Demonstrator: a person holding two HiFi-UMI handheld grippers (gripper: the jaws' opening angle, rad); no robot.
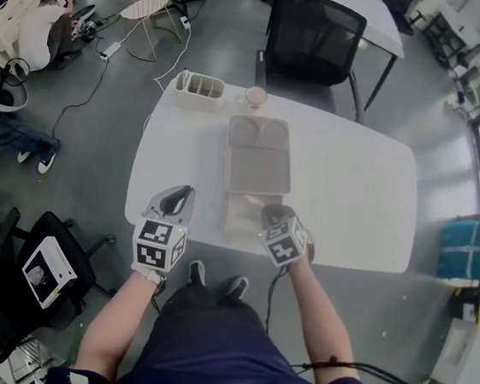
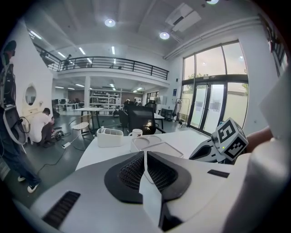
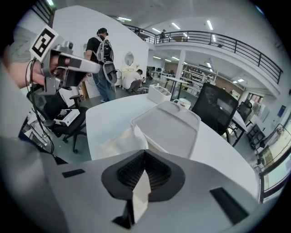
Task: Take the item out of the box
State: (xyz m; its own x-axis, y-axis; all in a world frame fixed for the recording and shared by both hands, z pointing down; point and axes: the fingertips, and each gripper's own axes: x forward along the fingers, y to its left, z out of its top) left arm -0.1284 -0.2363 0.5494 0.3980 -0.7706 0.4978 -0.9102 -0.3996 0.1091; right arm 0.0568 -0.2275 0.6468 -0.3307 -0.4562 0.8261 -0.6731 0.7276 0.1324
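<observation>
– White counter in the head view, with a flat grey box lying lengthwise at its centre. Where are the arms?

– Both bare forearms reach up from the bottom of the frame. The left forearm rises from the lower left. The left tongs sit over the counter's lower-left edge, tips pointing up the frame, well apart from the box. The right forearm slants in from the lower right, and the right tongs are at the box's lower end.

– And the item?

– A pale, crumpled item lies at that lower end of the box, touching it, just left of the right tongs. Whether it rests in a compartment or on the counter, I cannot tell.

– The left gripper view?

– The left tongs are pressed together with nothing between them. Beyond them, at centre left, stand a white caddy and a cup. The marker cube of the right tongs shows towards the right edge.

– The right gripper view?

– The right tongs are closed tight. The thin white item rises to a peak right at their tip, and a fold of it seems pinched there. The box's grey panel stretches away behind it. At the upper left the left tongs hang in the air above the counter, held about level by the left hand.
</observation>
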